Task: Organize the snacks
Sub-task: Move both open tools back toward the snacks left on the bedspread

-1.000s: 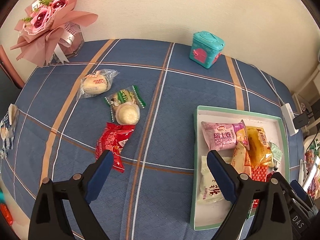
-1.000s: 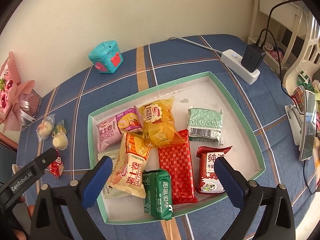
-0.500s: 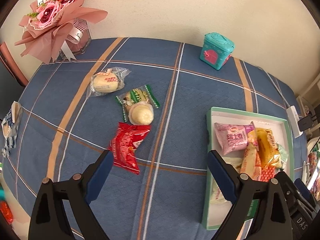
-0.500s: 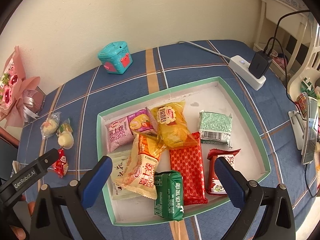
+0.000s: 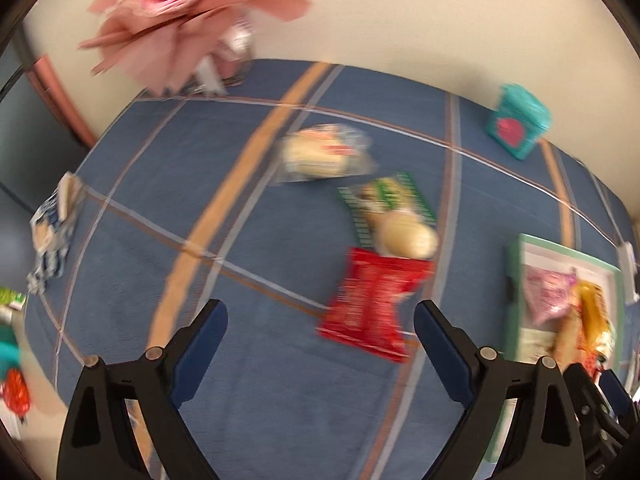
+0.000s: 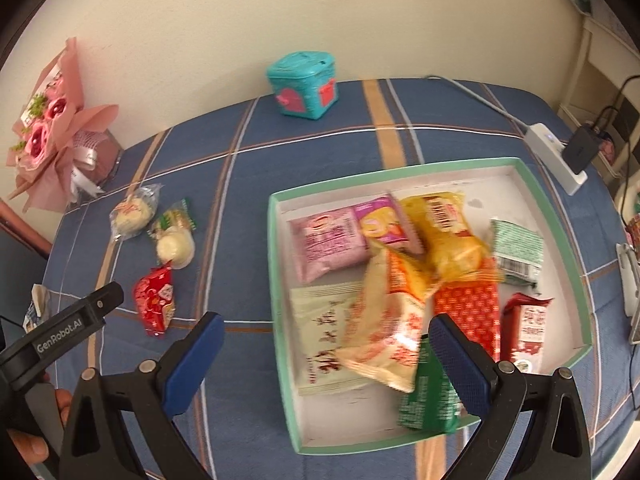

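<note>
Snacks fill your green-rimmed tray (image 6: 540,196) on the blue checked cloth (image 6: 248,216). Left of the tray lie three more: a red packet (image 5: 374,306) nearest it, a green-edged bun pack (image 5: 394,216) just past that, and a clear-wrapped cake (image 5: 320,154) farthest off. Your left gripper (image 5: 320,332) hangs wide and empty near the red packet. Your right gripper (image 6: 324,342) hangs wide and empty over the tray's left rim.

Cream wall (image 6: 200,20) behind a blue plaid tablecloth (image 6: 240,184).
</note>
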Available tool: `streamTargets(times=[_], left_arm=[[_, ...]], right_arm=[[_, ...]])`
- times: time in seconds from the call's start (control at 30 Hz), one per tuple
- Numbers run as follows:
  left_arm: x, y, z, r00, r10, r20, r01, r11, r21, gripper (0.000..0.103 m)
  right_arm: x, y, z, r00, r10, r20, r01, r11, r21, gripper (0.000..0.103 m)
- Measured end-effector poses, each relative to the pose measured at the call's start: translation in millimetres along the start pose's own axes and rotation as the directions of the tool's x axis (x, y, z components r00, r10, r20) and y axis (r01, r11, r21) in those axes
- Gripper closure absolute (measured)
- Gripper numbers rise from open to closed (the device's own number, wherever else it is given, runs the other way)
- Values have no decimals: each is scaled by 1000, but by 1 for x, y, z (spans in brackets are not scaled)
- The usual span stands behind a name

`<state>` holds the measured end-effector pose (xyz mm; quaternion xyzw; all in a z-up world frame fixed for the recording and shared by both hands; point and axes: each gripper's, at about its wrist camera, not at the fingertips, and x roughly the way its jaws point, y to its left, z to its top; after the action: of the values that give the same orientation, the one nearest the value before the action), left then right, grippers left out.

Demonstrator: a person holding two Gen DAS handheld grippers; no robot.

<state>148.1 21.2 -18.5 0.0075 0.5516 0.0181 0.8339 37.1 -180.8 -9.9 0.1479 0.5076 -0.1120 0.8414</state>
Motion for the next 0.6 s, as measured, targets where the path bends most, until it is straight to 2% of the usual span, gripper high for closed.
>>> streamTargets(times=[0.1, 0.27, 0.43, 0.6], left_arm=[[4, 22, 1, 1000, 24, -10, -24, 999, -40, 9], [10, 43, 1, 999, 22, -27, -24, 995, -98, 9], [21, 42, 3, 999, 10, -45, -15, 995, -101, 9], [48, 41, 0, 993, -13, -121, 0, 994, -106, 9]], right_arm=[[5, 16, -2, 1000, 26, -9, -26, 999, -22, 0], [11, 39, -6, 999, 44, -12, -45, 997, -56, 0], [19, 59, -8, 997, 73, -16, -74, 993, -90, 0], [35, 78, -9, 993, 117, -29, -120, 987, -111, 0]])
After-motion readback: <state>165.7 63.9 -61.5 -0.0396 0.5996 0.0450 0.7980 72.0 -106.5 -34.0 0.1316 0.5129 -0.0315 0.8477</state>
